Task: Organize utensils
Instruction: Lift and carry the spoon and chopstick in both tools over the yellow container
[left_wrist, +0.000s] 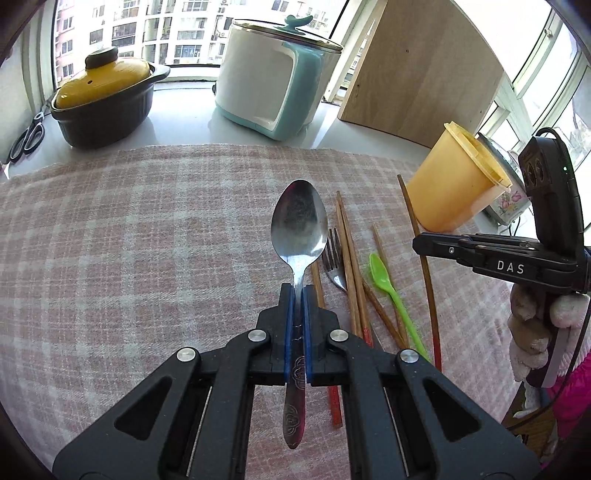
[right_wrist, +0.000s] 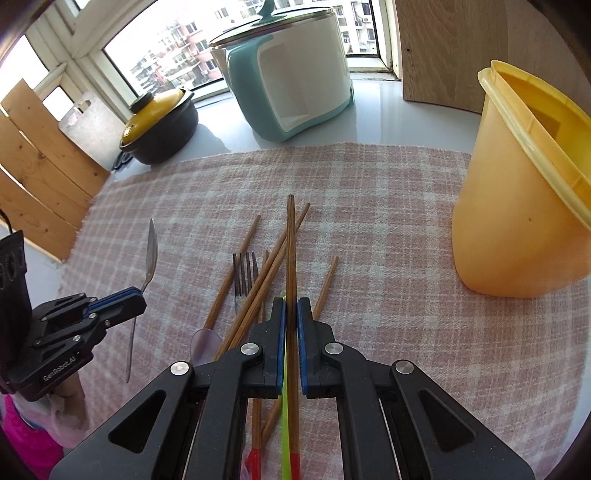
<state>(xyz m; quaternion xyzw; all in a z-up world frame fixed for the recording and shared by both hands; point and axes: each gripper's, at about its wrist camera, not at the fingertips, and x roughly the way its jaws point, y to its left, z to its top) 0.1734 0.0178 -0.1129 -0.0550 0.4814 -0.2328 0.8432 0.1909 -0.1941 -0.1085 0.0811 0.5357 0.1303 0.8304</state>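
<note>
My left gripper (left_wrist: 298, 291) is shut on a steel spoon (left_wrist: 300, 221) and holds it above the checked cloth; it also shows in the right wrist view (right_wrist: 138, 291). My right gripper (right_wrist: 291, 306) is shut on a wooden chopstick (right_wrist: 291, 251) with a red end. Under it lie several more chopsticks (right_wrist: 266, 269), a steel fork (right_wrist: 244, 277) and a green plastic spoon (left_wrist: 384, 277). An open yellow plastic container (right_wrist: 517, 206) stands upright on the cloth to the right, also in the left wrist view (left_wrist: 454, 184).
A pink checked cloth (left_wrist: 129, 240) covers the counter. Behind it stand a black pot with a yellow lid (left_wrist: 103, 96), a white and teal cooker (left_wrist: 273, 74) and a wooden board (left_wrist: 421, 74). Scissors (left_wrist: 27, 136) lie far left. Wooden slats (right_wrist: 33, 162) stand at the left.
</note>
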